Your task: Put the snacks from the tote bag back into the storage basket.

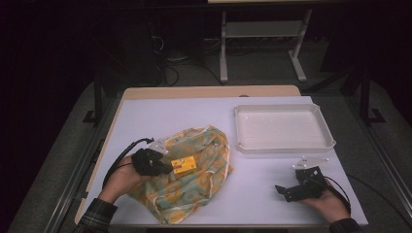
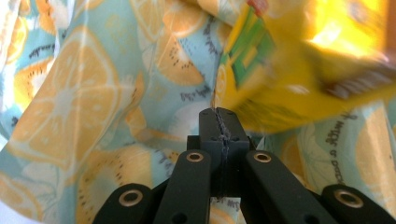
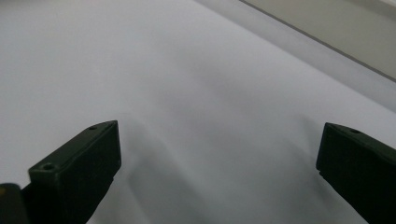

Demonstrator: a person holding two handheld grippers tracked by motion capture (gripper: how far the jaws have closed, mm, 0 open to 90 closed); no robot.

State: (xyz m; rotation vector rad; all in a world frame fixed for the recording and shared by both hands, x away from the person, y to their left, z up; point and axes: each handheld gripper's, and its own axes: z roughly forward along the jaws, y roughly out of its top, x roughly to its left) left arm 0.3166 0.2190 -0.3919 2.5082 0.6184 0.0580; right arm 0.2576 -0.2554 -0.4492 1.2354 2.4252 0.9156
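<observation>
In the left gripper view the yellow packet [image 2: 303,70] was blurred, its print unreadable, and the top and right edges cut it off. The fruit-print cloth [image 2: 93,107] ran past every edge, and whether the left hand-held gripper [image 2: 219,123] pinched the packet's edge or the cloth could not be told. In the high view the packet's [image 1: 184,165] label was too small to read, and the bottom edge cut off both forearms. In the right gripper view the bottom and right edges cropped the right hand-held gripper [image 3: 219,149].
</observation>
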